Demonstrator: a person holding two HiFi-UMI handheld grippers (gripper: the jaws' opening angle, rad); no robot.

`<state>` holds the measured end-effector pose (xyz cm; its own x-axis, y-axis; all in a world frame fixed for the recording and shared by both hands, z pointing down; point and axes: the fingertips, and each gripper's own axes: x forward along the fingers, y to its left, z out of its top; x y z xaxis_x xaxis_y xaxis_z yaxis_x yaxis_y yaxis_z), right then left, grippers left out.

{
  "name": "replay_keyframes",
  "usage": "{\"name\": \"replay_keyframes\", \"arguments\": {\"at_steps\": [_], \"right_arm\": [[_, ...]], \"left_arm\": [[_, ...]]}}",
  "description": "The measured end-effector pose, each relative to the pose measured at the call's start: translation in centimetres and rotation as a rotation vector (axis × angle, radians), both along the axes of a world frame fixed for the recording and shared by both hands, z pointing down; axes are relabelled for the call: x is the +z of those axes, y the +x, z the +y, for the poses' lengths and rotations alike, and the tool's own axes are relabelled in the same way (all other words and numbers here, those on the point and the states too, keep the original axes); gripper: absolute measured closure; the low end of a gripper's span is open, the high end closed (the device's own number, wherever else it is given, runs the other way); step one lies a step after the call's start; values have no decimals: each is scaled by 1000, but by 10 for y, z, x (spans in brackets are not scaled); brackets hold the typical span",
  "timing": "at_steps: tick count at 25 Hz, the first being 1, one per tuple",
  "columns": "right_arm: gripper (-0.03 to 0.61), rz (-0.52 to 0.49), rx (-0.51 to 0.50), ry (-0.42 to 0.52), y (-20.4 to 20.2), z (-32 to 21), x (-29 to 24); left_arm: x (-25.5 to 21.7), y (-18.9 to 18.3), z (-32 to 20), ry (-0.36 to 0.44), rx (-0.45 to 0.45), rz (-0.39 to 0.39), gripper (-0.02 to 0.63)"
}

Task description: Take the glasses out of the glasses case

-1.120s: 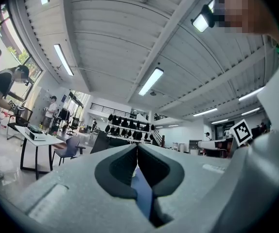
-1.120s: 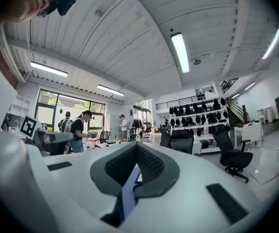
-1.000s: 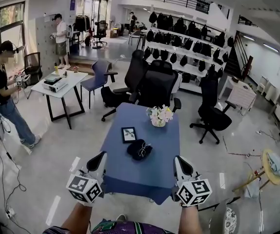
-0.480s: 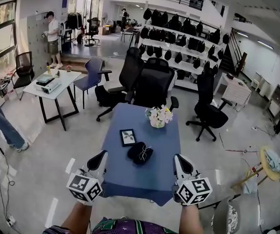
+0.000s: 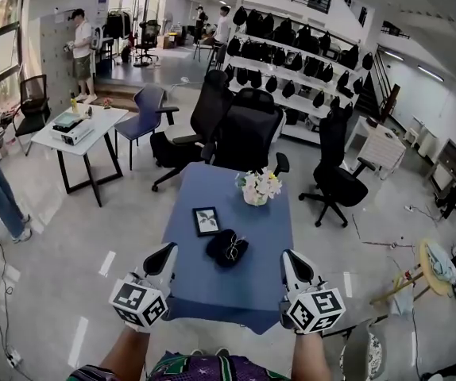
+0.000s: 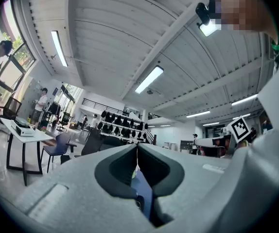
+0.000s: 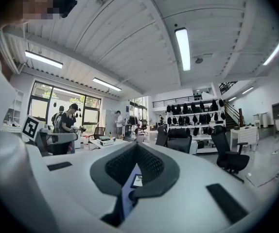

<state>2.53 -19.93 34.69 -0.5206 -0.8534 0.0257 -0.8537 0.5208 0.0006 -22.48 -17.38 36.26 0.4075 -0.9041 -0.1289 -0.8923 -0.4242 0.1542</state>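
A black glasses case (image 5: 223,245) lies open near the middle of the blue table (image 5: 236,296), with a pair of glasses (image 5: 234,248) resting on its right side. Both grippers hover short of the table's near edge, apart from the case. My left gripper (image 5: 165,255) is at the near left corner, its jaws shut with nothing between them. My right gripper (image 5: 288,260) is at the near right, also shut and empty. In the left gripper view the closed gripper (image 6: 137,148) leaves only a sliver of blue table (image 6: 145,194) showing. The right gripper view shows the same for its gripper (image 7: 137,148).
A small framed picture (image 5: 206,220) lies left of the case and a white pot of flowers (image 5: 258,188) stands at the table's far edge. Black office chairs (image 5: 248,133) stand beyond the table, a white side table (image 5: 77,129) at the left. People stand in the background.
Both grippers have held their place by the table's near edge. The head view has shifted slightly and the people at the left have drifted toward the picture's edge.
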Motion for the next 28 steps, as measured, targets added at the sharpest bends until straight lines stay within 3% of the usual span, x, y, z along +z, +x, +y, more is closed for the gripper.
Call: {"name": "replay_keyframes", "arguments": {"at_steps": [15,28], "right_arm": [[575,-16,-46,-1,-6,-62,6],[575,-29,-63,3,14,-108,2]], "left_arm": [[1,7,-49,26,-10,-1,597],[-10,50,-103,50,27,-84,597]]}}
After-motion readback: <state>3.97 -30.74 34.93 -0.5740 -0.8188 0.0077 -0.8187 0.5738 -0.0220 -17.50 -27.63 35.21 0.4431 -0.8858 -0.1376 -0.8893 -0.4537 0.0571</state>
